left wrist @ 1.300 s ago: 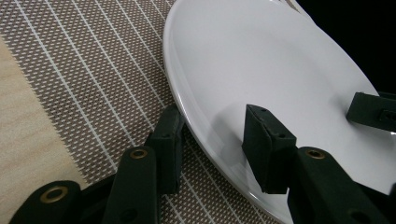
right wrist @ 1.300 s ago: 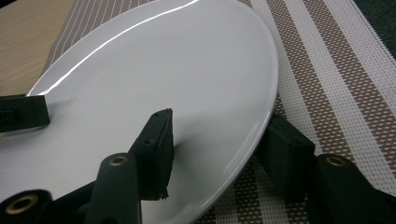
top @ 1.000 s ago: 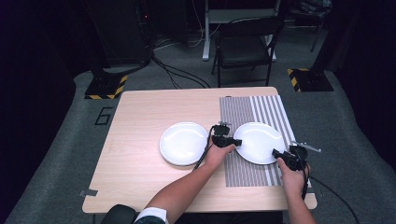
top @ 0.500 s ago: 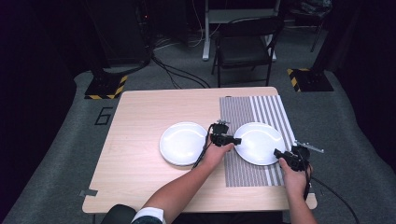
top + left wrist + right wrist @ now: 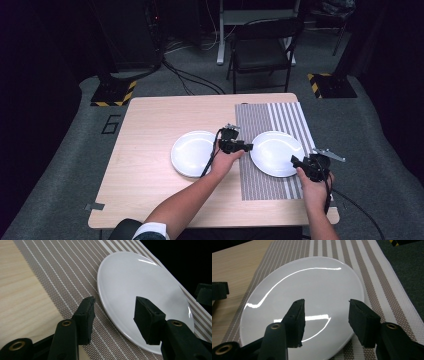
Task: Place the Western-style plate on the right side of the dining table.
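Note:
A white plate (image 5: 276, 152) lies on the striped placemat (image 5: 270, 117) at the table's right. A second white plate (image 5: 192, 153) rests on bare wood to its left. My left gripper (image 5: 248, 147) hovers at the right plate's left rim, open, its jaws straddling the plate's edge (image 5: 110, 312) with nothing pinched. My right gripper (image 5: 295, 161) sits at the same plate's near right rim, open above the plate (image 5: 312, 297). The left gripper's tip (image 5: 219, 291) peeks in at the right gripper view's left edge.
The wooden table (image 5: 150, 120) has bare wood at the left and rear. A black chair (image 5: 262, 47) stands beyond the far edge. Cables trail over the grey floor, and yellow-black stand bases (image 5: 111, 92) sit at both far corners.

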`<state>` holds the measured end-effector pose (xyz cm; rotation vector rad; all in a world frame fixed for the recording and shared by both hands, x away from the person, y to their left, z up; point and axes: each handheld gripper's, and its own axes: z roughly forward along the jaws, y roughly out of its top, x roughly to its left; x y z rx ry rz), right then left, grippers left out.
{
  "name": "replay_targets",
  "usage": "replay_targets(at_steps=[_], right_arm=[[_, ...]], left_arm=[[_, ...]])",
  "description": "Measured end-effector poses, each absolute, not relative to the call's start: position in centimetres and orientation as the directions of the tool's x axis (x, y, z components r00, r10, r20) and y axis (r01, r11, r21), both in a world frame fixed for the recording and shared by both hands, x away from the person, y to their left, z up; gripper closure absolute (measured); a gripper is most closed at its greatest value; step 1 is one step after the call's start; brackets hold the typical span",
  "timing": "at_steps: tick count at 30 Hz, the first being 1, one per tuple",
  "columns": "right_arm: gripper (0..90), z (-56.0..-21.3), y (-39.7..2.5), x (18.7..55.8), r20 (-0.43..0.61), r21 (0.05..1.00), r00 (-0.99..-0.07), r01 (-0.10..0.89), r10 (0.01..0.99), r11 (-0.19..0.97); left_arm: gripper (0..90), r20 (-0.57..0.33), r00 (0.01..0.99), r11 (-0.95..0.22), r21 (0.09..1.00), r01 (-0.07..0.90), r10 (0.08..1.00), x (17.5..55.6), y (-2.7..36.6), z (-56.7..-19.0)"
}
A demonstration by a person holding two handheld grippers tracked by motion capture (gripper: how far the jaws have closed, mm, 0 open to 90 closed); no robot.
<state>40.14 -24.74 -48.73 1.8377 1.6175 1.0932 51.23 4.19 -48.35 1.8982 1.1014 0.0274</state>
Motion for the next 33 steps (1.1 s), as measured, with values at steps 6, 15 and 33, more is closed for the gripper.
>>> replay_targets(at_steps=[6, 15, 33], right_arm=[[46.3, -48.1, -23.3, 40.2, 0.262, 0.78, -0.055, 0.6, 0.963, -0.178], [45.6, -47.3, -20.7, 40.8, 0.261, 0.787, -0.139, 0.604, 0.955, -0.127], [45.4, -45.6, -16.3, 41.5, 0.243, 0.794, -0.282, 0.607, 0.928, -0.023]], left_arm=[[50.4, -0.38, 0.599, -0.163, 0.735, 0.658, 0.705, 50.7, 6.0, -47.2], [49.5, -0.342, 0.6, -0.157, 0.764, 0.626, 0.724, 49.9, 9.9, -45.8], [49.1, -0.343, 0.485, -0.046, 0.778, 0.627, 0.805, 48.2, 19.2, -45.3]])
